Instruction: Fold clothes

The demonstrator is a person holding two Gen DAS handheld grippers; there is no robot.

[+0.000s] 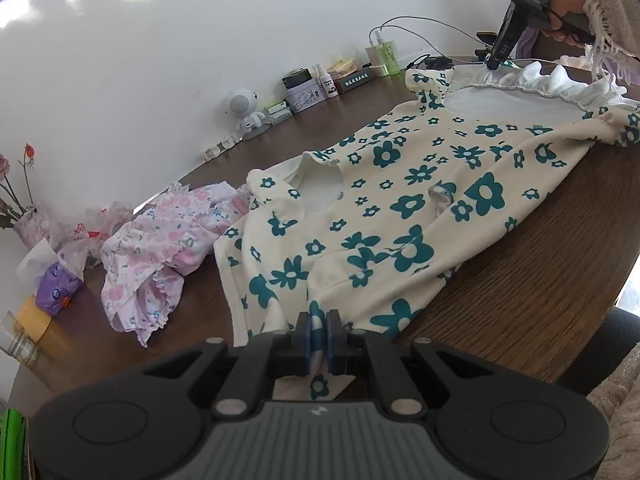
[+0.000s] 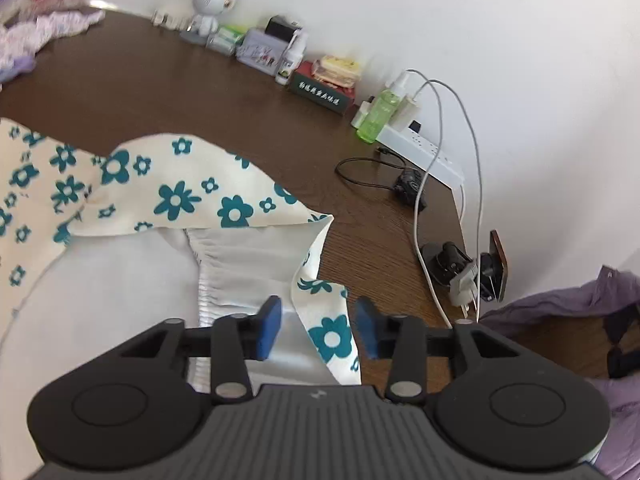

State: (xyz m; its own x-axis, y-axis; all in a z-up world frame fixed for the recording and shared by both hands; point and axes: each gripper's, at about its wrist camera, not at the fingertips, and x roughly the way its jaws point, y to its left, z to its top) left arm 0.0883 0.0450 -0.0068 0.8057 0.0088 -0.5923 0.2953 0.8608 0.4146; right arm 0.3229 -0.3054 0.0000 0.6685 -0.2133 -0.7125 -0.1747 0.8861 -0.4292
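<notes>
A cream garment with teal flowers (image 1: 400,200) lies spread across the dark wooden table (image 1: 540,280). My left gripper (image 1: 319,338) is shut on its near edge, the cloth pinched between the blue pads. In the left wrist view my right gripper (image 1: 493,65) is at the far end, down at the white ruffled hem (image 1: 560,84), held by a hand (image 1: 568,4). In the right wrist view my right gripper (image 2: 318,330) stands open, its blue pads on either side of a flowered corner (image 2: 330,336) of the garment, with white lining (image 2: 120,280) to the left.
A pink floral garment (image 1: 160,256) lies bunched to the left. Along the wall stand a white robot figurine (image 1: 244,112), a tin, small bottles, a green bottle (image 2: 376,114) and a power strip (image 2: 424,148) with cables. Purple cloth (image 2: 580,300) hangs at the right. A vase sits far left.
</notes>
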